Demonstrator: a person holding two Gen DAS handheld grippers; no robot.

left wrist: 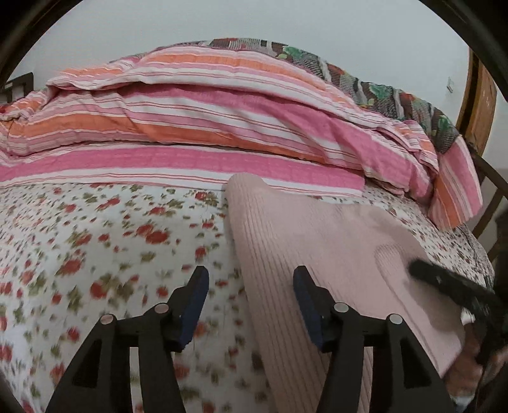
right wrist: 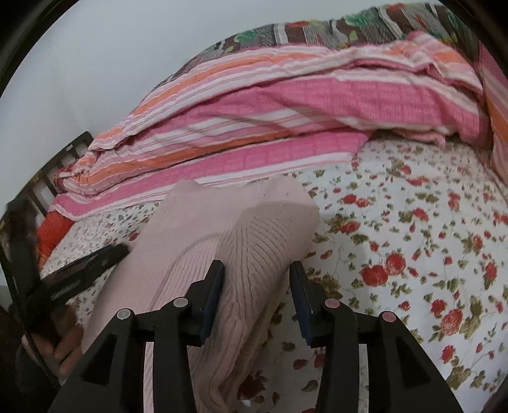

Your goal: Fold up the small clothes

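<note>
Pink ribbed garment [left wrist: 317, 247] lies folded on the floral bedsheet [left wrist: 95, 241], below the striped quilt [left wrist: 206, 120]. Left gripper [left wrist: 250, 295] jaws apart, empty, at its edge. Right gripper [right wrist: 257, 286] jaws parted around a fold, not pinching.

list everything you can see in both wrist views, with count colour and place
ribbed knit garment: one, pale pink, lying on the floral sheet, partly folded
floral bed sheet: one, white with red flowers, covering the bed
striped quilt: one, pink, orange and white, bunched along the far side of the bed
patterned blanket: one, brown, green and red, behind the quilt
wall: pale grey, behind the bed
wooden board: brown, far right
left gripper: black, dark blue pads, open over the garment's edge
right gripper: black, open, garment between the jaws
hand: one, holding the left gripper
</note>
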